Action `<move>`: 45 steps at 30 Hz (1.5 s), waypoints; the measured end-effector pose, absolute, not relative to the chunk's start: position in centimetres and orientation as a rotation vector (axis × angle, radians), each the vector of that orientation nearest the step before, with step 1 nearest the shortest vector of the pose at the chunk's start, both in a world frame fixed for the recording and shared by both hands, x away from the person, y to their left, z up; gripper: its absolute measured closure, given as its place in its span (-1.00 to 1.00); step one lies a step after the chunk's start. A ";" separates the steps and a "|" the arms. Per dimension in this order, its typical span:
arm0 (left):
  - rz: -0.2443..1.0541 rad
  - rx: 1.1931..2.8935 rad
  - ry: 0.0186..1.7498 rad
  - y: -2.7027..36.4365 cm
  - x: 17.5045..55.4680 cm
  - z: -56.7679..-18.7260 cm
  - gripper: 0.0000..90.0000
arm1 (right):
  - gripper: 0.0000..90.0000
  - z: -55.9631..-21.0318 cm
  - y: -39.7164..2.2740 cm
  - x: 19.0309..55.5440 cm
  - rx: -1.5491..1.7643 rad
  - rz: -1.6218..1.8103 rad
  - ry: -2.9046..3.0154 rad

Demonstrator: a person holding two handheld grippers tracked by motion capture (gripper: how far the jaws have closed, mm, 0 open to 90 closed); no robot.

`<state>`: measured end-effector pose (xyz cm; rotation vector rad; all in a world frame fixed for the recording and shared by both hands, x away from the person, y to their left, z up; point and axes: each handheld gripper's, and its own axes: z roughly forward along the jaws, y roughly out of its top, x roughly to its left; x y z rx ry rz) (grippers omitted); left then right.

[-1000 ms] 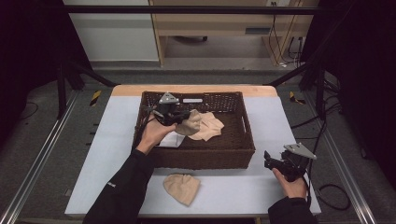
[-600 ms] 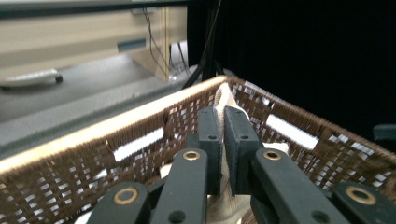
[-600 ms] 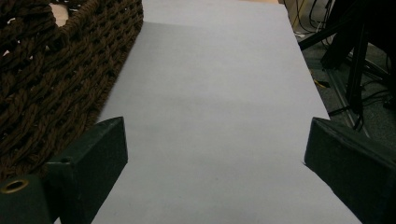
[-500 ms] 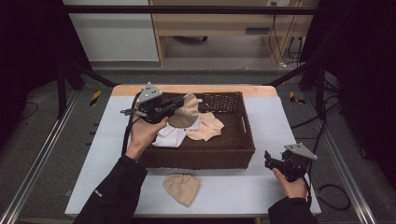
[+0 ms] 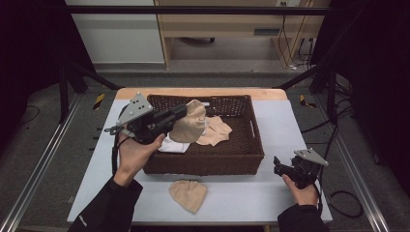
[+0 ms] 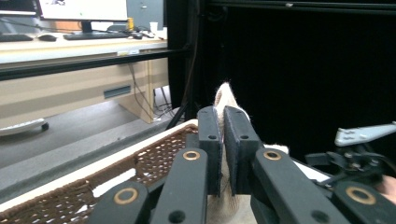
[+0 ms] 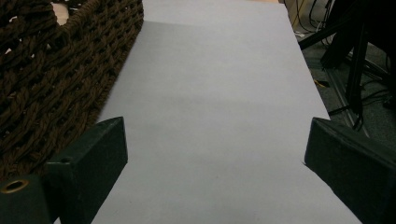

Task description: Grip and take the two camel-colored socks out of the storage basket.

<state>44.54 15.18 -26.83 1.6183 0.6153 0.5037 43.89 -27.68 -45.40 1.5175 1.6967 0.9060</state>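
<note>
One dark brown woven wicker basket [image 5: 203, 157] sits on the one white counter [image 5: 290, 125]. There are three beige cloth pieces: one lifted [image 5: 187, 126], one in the basket [image 5: 217, 130], one on the counter [image 5: 188, 194]. One white cloth [image 5: 171, 146] lies in the basket. Two black grippers: left [image 5: 181, 112], right [image 5: 276, 164].

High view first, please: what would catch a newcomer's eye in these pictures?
The left gripper holds a beige cloth lifted above the brown wicker basket at mid-table. Another beige cloth piece lies on the table in front of the basket, and the right gripper rests open at its right.
</note>
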 end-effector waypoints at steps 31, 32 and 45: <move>0.315 1.888 0.685 15.3 39.0 -40.4 0.89 | -0.86 -45.5 -27.6 43.7 1.520 0.898 1.701; 0.304 1.895 0.695 15.3 39.1 -40.9 0.89 | -0.86 -45.5 -27.6 43.7 1.518 0.895 1.706; 0.300 2.013 0.766 14.9 40.1 -45.0 0.63 | -0.87 -45.7 -27.5 43.7 1.515 0.892 1.718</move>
